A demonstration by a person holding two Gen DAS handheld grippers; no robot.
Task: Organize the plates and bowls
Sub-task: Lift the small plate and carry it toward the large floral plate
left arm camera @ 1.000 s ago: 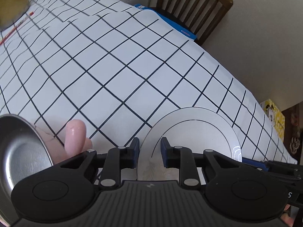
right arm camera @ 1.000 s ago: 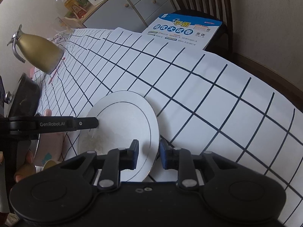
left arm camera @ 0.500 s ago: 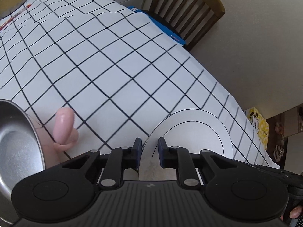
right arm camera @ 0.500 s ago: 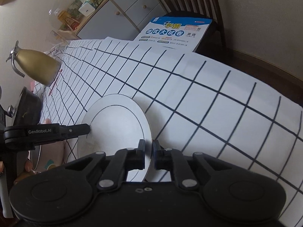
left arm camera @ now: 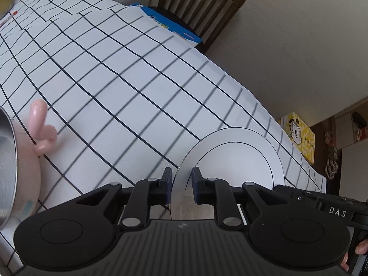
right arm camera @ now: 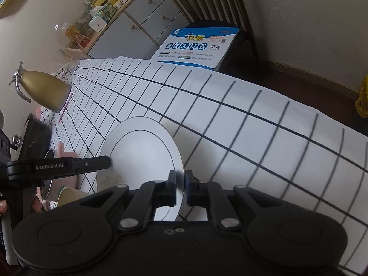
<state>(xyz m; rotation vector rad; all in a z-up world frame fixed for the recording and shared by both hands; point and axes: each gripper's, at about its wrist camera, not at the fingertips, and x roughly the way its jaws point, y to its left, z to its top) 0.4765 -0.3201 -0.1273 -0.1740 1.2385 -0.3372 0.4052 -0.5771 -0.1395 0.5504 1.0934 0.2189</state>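
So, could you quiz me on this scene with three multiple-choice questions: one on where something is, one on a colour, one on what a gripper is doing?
1. Where does the blue booklet lie?
A) on the chair seat
B) under the jug
C) on the plate

2. What colour is the jug?
A) red
B) gold
C) green

3. What is the right gripper doing?
A) hanging open and empty
B) clamping the white plate by its rim
C) holding a cup

Answers: 1A, it rests flat on the seat; 2B, its body shines gold; 3B, its jaws pinch the rim.
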